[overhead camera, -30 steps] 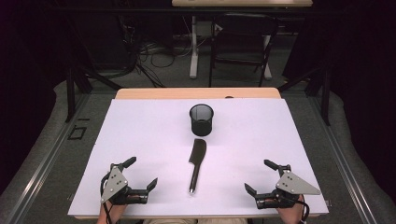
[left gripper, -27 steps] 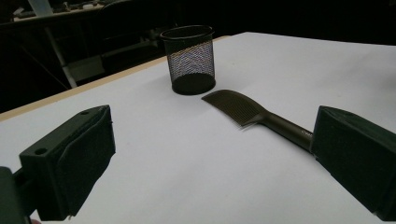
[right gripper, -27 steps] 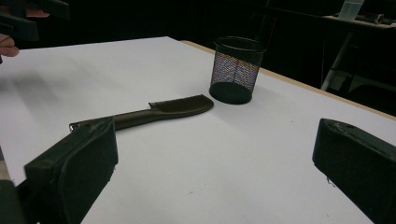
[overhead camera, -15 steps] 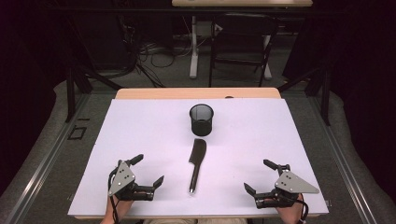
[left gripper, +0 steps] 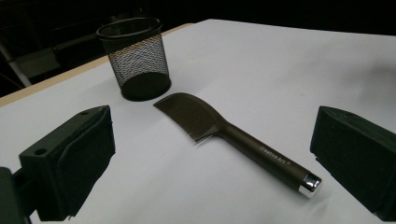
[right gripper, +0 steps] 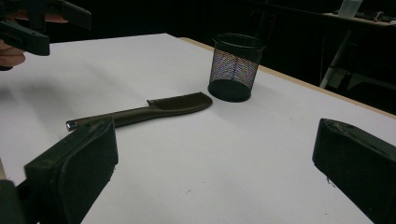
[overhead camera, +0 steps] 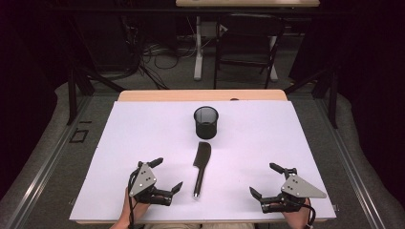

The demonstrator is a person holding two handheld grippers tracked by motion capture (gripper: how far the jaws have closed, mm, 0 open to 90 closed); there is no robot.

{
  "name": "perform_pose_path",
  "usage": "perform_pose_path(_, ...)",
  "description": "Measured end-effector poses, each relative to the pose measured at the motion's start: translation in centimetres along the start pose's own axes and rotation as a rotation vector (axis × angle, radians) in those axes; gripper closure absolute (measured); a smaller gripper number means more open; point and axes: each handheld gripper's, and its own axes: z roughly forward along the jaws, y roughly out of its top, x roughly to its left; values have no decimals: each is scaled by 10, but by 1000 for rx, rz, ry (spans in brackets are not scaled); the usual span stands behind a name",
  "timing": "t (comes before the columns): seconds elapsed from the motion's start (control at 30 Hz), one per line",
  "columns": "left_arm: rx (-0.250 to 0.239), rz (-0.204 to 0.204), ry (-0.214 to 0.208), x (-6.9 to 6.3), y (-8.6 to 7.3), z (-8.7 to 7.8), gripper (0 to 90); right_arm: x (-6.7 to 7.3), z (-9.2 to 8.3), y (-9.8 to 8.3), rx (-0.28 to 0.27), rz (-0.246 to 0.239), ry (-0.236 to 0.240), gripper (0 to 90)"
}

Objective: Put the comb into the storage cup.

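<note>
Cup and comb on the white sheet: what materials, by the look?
Cup: black wire mesh, likely painted metal; light shows through the fine grid wall, with solid rim and base. Comb: dark brown, matte, probably plastic; moulded fine teeth, printed lettering on the handle, and a shiny silver end cap that may be metal or plating.

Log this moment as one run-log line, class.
left gripper: open, empty | right gripper: open, empty | comb: flat on table | mesh cup: upright
</note>
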Motion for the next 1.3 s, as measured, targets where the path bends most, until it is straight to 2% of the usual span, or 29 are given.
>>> perform_pose_path(0.37,25,4,-33,-8,5,14,0,0,-1,0,5,2,-1,0)
perform_pose_path(0.7,54,17,-83,-18,9,29,0,0,1,-1,10,6,0,0)
perform_pose_path(1.3,112,30,-146,-28,9,49,0,0,2,-1,15,5,4,0)
